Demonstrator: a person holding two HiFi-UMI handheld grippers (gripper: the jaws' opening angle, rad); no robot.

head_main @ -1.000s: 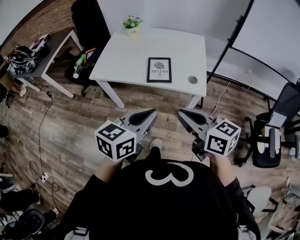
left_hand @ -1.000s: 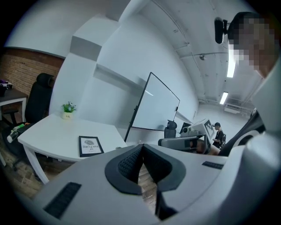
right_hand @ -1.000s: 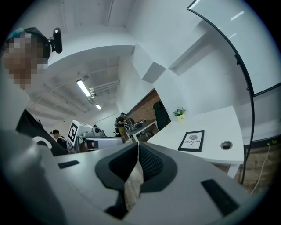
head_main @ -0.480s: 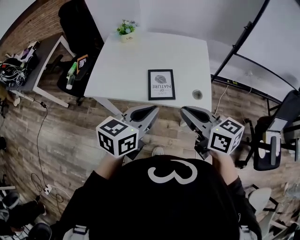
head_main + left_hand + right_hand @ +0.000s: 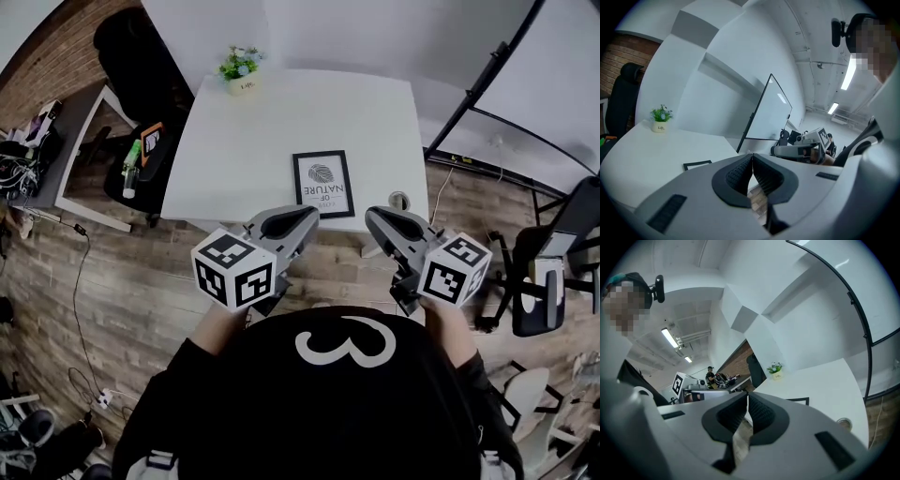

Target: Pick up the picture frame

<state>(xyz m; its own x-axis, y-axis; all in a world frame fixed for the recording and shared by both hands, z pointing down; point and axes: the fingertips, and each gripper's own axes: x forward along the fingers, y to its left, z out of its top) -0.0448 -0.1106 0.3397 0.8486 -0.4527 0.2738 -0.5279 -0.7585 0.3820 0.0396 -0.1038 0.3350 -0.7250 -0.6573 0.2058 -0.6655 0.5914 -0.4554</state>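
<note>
A black picture frame (image 5: 323, 184) with a white print lies flat near the front edge of the white table (image 5: 244, 141). It shows as a thin dark outline (image 5: 697, 164) in the left gripper view and as a dark corner (image 5: 797, 401) in the right gripper view. My left gripper (image 5: 309, 217) is shut and empty, its tip at the table's front edge just left of the frame. My right gripper (image 5: 372, 217) is shut and empty too, just right of the frame's near corner. Both hover short of the frame without touching it.
A small potted plant (image 5: 238, 67) stands at the table's far edge. A round metal grommet (image 5: 399, 200) sits right of the frame. A black whiteboard stand (image 5: 487, 66) rises at the right, office chairs (image 5: 534, 281) stand on the wooden floor, and a cluttered side table (image 5: 66, 141) is at the left.
The person has stepped toward the table, so both grippers have moved forward to its front edge, flanking the frame. Both jaws stay shut.
</note>
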